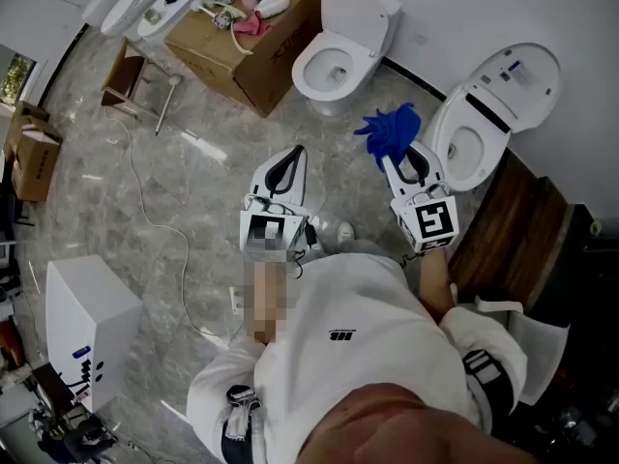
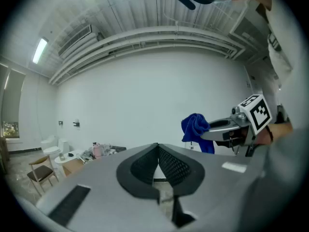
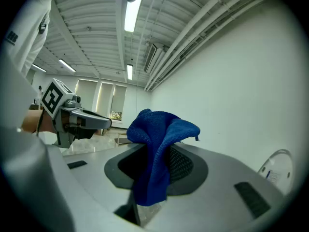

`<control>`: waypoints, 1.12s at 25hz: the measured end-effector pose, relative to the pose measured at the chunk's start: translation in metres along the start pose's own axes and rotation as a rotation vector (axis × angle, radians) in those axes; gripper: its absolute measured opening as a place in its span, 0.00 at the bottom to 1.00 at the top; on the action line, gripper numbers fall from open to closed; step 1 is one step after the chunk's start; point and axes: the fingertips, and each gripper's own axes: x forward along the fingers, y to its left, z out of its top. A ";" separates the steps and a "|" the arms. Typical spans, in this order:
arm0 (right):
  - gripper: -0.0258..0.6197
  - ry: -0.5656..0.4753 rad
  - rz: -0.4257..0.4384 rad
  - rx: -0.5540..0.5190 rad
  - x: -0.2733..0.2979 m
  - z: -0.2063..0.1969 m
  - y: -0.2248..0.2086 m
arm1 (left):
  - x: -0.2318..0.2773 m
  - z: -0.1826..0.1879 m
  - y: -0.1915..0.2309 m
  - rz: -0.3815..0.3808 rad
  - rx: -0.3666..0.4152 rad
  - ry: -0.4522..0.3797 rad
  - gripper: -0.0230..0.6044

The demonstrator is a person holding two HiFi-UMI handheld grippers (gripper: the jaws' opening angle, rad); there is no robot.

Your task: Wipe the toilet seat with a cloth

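Grey marble floor (image 1: pixel 87 191), white wall (image 1: pixel 455 8) on the far side. Right gripper (image 1: pixel 395 155) jaws are clamped on blue cloth (image 1: pixel 391 130). Cloth's long axis runs along the jaws, bunched end past the tips, pointing far. It hangs just left of right-hand toilet seat (image 1: pixel 443 133), lid (image 1: pixel 513 80) up. Left gripper (image 1: pixel 290 159) jaws are together, nothing between.

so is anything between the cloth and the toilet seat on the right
Nothing visible does. The blue cloth is clamped in the right tool, held in the air just left of the open toilet's seat, with a clear gap between them.
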 end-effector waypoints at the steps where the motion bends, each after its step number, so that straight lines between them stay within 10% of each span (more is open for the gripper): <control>1: 0.20 -0.003 0.008 0.002 0.000 -0.002 -0.004 | 0.004 0.000 -0.003 0.002 0.000 0.001 0.05; 28: 0.20 0.021 0.049 0.008 0.128 -0.014 -0.067 | 0.103 -0.009 0.085 0.072 -0.009 0.020 0.05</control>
